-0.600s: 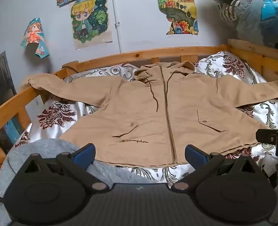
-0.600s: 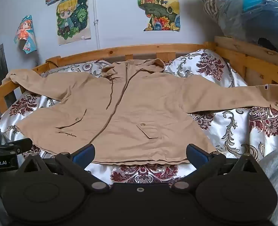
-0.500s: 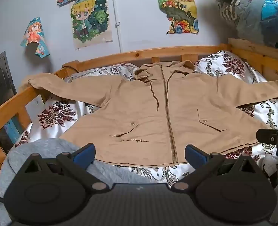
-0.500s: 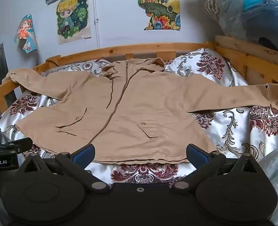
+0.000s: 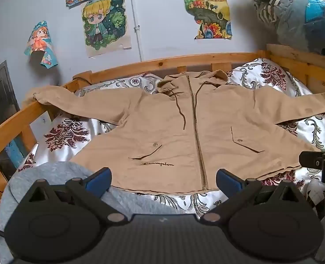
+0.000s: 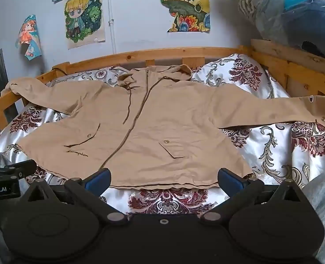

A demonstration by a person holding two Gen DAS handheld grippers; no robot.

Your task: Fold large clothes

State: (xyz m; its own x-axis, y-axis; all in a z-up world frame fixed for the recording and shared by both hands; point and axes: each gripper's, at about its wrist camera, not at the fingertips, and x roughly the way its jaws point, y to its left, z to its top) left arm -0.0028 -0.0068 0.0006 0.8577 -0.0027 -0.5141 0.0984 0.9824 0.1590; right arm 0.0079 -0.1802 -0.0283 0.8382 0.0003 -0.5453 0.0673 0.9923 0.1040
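A tan zip-up hooded jacket point(image 5: 184, 132) lies face up and spread flat on the bed, sleeves out to both sides, hood toward the headboard; it also shows in the right wrist view point(image 6: 158, 127). Its left sleeve end drapes over the wooden rail point(image 5: 43, 94). My left gripper point(image 5: 163, 180) is open and empty, held just before the jacket's hem. My right gripper point(image 6: 164, 179) is open and empty, also just before the hem. Each gripper shows at the edge of the other's view.
The bed has a white floral cover point(image 6: 272, 149) and a wooden frame point(image 6: 162, 52) around it. A grey garment point(image 5: 52, 176) lies at the front left. Plastic-wrapped bundles point(image 6: 294, 15) sit on the right rail. Posters hang on the wall.
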